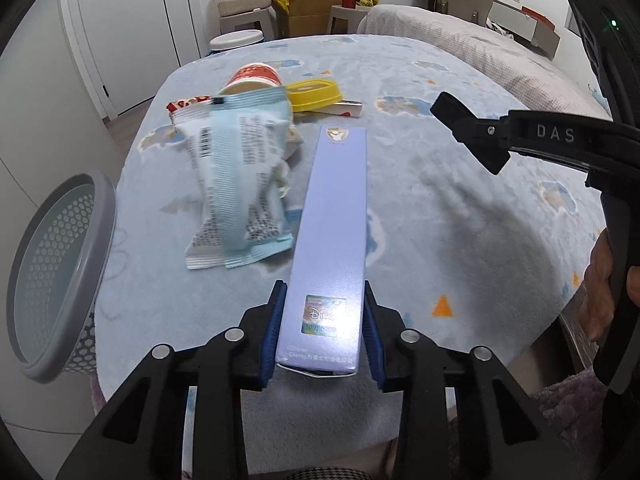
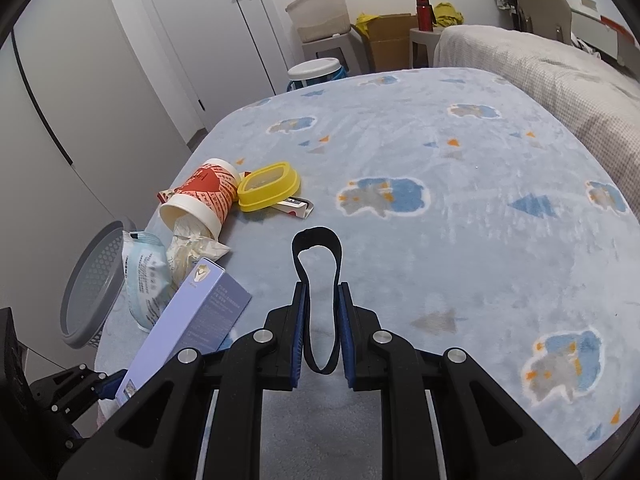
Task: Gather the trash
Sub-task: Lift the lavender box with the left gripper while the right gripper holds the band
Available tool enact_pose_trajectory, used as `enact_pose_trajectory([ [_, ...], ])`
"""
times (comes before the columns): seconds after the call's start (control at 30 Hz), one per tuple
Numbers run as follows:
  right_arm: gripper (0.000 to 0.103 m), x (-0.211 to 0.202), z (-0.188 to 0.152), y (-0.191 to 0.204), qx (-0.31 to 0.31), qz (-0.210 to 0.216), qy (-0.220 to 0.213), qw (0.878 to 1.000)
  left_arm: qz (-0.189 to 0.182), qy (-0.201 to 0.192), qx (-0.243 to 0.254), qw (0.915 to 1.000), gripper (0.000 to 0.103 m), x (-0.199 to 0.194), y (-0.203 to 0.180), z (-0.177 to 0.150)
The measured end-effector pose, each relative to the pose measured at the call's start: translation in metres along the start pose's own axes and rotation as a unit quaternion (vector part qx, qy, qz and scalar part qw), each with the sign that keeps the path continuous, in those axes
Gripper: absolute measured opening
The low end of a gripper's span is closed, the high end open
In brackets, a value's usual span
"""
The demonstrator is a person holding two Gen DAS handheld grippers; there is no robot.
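Note:
My left gripper (image 1: pixel 324 312) is shut on the near end of a long lavender box (image 1: pixel 332 232), held above the blue blanket; the box also shows in the right wrist view (image 2: pixel 192 320). A light blue wrapper (image 1: pixel 236 176) lies left of it, with a red paper cup (image 1: pixel 254 78), a yellow lid (image 1: pixel 314 94) and a small flat packet (image 1: pixel 348 109) behind. My right gripper (image 2: pixel 322 308) is shut on a black loop strap (image 2: pixel 318 272) above the blanket. The grey mesh bin (image 1: pixel 52 280) stands at the bed's left edge.
The blanket-covered bed (image 2: pixel 440 240) stretches ahead and right. A white door, stools, a cardboard box (image 2: pixel 386 40) and a red bottle (image 2: pixel 424 12) stand by the far wall. Crumpled tissue (image 2: pixel 188 248) spills from the cup.

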State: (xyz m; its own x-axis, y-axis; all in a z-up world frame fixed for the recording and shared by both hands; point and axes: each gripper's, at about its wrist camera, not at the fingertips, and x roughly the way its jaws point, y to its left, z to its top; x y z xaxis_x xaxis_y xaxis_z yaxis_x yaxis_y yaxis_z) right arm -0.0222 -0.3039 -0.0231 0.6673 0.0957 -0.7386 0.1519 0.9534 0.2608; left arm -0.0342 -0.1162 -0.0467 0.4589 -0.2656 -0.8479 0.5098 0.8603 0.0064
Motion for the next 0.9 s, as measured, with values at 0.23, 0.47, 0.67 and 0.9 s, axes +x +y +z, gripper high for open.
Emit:
enact_pose_trajectory([
  [0.23,0.017,-0.002,0.0,0.0,0.001,0.0,-0.001,1.0,-0.002,0.0,0.014,0.9999,0.035,0.013,-0.011,0.012],
  [0.47,0.017,-0.002,0.001,0.0,0.002,0.001,0.0,1.0,-0.002,0.006,0.015,0.9999,0.035,0.034,-0.015,0.026],
  [0.67,0.017,-0.002,0.001,-0.001,0.004,-0.002,-0.001,1.0,-0.02,-0.014,0.008,0.9997,0.03,0.023,-0.016,0.033],
  [0.9,0.017,-0.016,0.002,0.024,-0.017,-0.007,-0.015,1.0,-0.035,-0.067,-0.01,0.9971,0.03,-0.034,0.002,0.032],
])
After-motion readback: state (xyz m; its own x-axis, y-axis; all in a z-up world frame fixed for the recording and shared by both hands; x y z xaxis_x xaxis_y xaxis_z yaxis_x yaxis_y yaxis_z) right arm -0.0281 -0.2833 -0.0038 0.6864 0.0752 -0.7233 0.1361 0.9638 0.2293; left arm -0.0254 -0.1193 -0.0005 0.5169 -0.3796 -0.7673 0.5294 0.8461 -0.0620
